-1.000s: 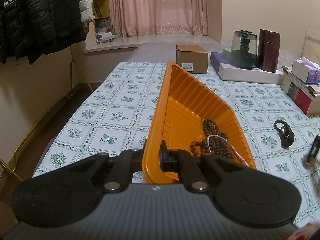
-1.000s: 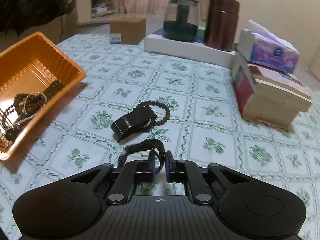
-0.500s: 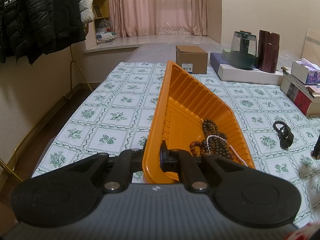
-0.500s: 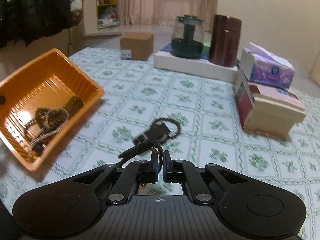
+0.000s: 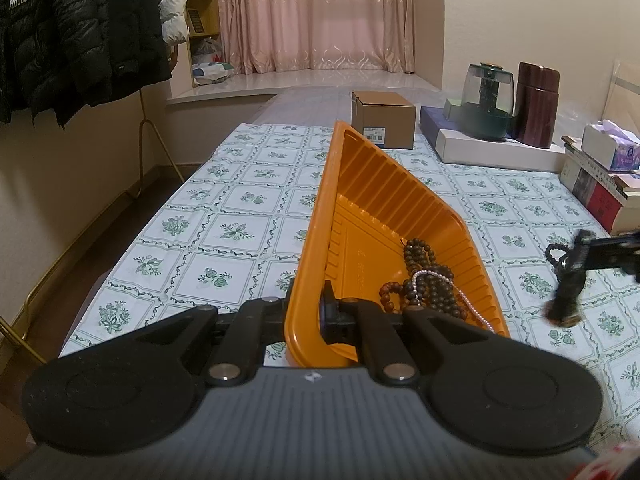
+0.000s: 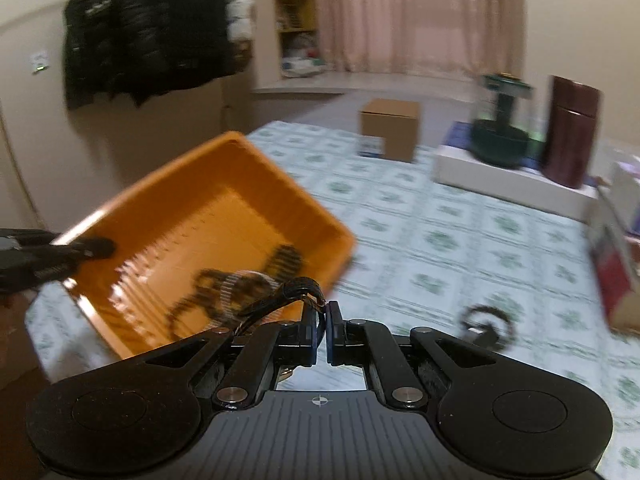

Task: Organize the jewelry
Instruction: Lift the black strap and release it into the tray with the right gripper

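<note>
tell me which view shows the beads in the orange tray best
The left wrist view: the beads lie sharp in the orange tray, dark wooden strands with a thin pearly one across them. The right wrist view shows them only as a motion-blurred dark tangle.

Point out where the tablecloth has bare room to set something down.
Bare: tablecloth left of the orange tray, and between tray and books. Crowded: far right corner, with cardboard box, white box, jars.

The ribbed orange plastic tray (image 5: pixel 384 200) sits tilted on the floral-tiled tablecloth (image 5: pixel 224 232), dark wooden bead strings (image 5: pixel 428 284) in its lower corner. Behind it stands a brown cardboard box (image 5: pixel 383 123) — to the right, a dark beaded bracelet (image 6: pixel 486 322) on the cloth.
</note>
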`<action>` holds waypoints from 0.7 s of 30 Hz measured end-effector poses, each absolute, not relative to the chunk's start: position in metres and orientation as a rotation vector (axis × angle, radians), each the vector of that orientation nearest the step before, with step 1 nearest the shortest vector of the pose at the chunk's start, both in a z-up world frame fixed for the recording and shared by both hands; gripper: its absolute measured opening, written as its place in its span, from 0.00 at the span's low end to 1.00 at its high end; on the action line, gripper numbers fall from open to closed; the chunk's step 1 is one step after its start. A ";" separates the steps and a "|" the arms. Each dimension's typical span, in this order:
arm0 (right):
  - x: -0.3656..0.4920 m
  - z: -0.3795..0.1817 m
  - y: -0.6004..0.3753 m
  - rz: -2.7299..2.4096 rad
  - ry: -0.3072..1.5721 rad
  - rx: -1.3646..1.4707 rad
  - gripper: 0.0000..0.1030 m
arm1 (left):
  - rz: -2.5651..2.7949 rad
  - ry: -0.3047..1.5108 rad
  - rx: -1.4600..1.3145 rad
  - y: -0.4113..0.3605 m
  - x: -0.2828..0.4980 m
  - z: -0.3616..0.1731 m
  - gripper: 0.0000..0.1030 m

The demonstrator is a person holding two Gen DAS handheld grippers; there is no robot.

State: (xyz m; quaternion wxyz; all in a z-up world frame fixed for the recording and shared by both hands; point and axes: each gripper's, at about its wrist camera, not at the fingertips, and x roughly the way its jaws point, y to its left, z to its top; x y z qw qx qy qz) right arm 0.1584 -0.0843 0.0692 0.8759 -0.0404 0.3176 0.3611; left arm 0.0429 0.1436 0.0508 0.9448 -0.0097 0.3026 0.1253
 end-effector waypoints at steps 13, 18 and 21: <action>0.153 0.051 -0.024 0.854 0.720 -0.100 0.04 | 0.250 0.614 -0.029 0.143 0.044 0.051 0.07; 0.155 0.043 -0.020 0.877 0.763 -0.088 0.04 | 0.250 0.614 -0.030 0.144 0.043 0.051 0.07; 0.158 0.039 -0.021 0.901 0.795 -0.056 0.08 | 0.246 0.617 -0.033 0.144 0.043 0.051 0.07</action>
